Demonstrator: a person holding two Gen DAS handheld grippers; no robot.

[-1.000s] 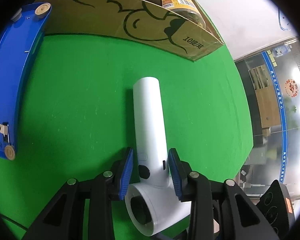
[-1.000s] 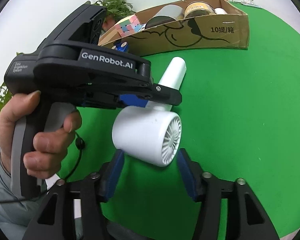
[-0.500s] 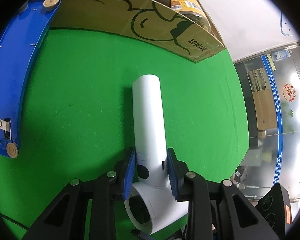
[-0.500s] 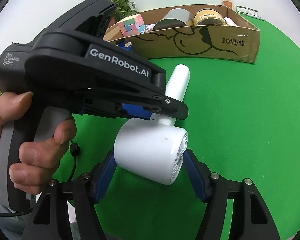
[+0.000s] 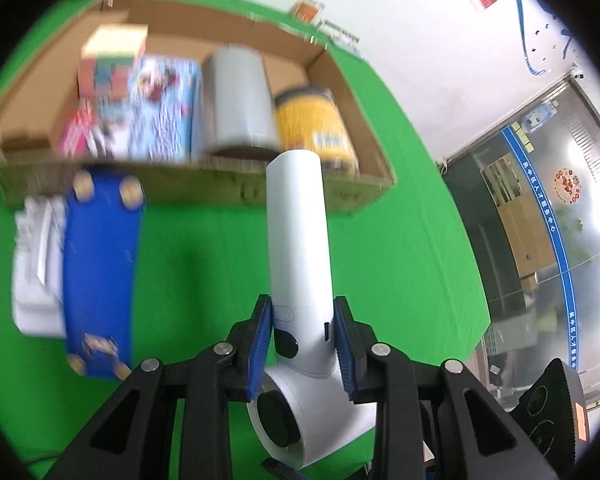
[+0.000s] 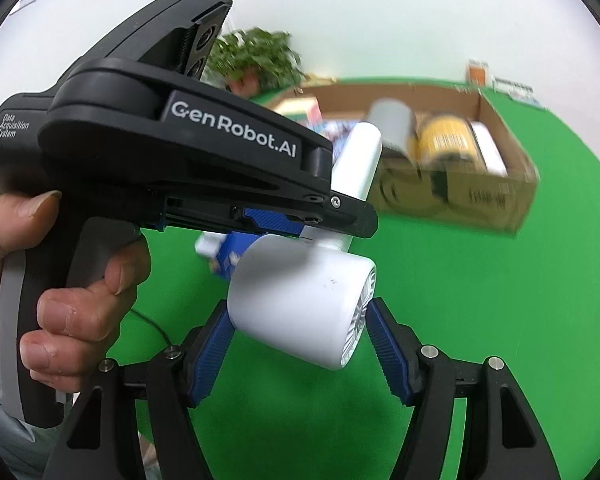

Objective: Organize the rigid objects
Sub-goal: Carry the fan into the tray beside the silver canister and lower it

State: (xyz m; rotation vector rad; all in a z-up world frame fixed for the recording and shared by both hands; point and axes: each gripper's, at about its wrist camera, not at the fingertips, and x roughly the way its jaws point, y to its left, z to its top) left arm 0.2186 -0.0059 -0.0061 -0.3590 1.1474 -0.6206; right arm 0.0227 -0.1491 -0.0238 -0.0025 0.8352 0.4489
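A white hair dryer (image 5: 300, 264) is held in the air above the green cloth. My left gripper (image 5: 302, 344) is shut on its handle, which points toward the cardboard box (image 5: 374, 196). In the right wrist view the dryer's round head (image 6: 304, 300) sits between the blue pads of my right gripper (image 6: 300, 344), which close on both of its sides. The left gripper's black body (image 6: 180, 152) fills the left of that view.
The box holds a grey cylinder (image 5: 236, 100), a yellow jar (image 5: 312, 124), a printed packet (image 5: 160, 108) and a colour cube (image 5: 112, 60). A blue board (image 5: 100, 276) and a white object (image 5: 36, 264) lie on the cloth (image 5: 400, 264) left of the dryer.
The dryer has been lifted off the cloth by both grippers and raised, so the box's inside now shows. The right pads have closed in on the head.
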